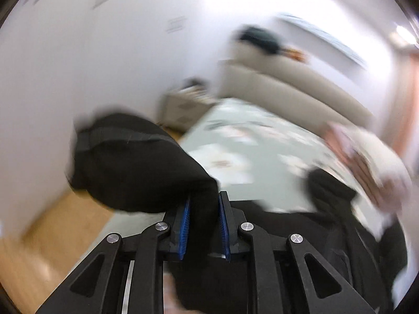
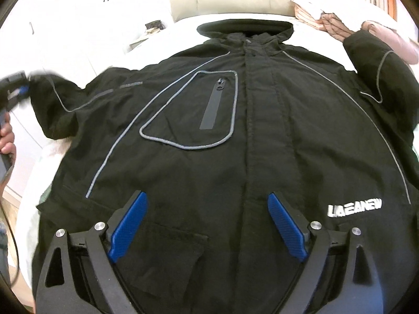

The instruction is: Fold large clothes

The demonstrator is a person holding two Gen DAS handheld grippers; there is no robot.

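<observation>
left gripper (image 1: 203,204) jaws clench the jacket (image 2: 235,130) sleeve (image 1: 136,162); right gripper (image 2: 208,201) hangs wide apart above the jacket, spread on the bed (image 2: 28,209). a thin pinch could let the sleeve slip out mid-fold.

Black jacket (image 2: 235,141) with grey piping lies front-up, zipped, on bed
</observation>
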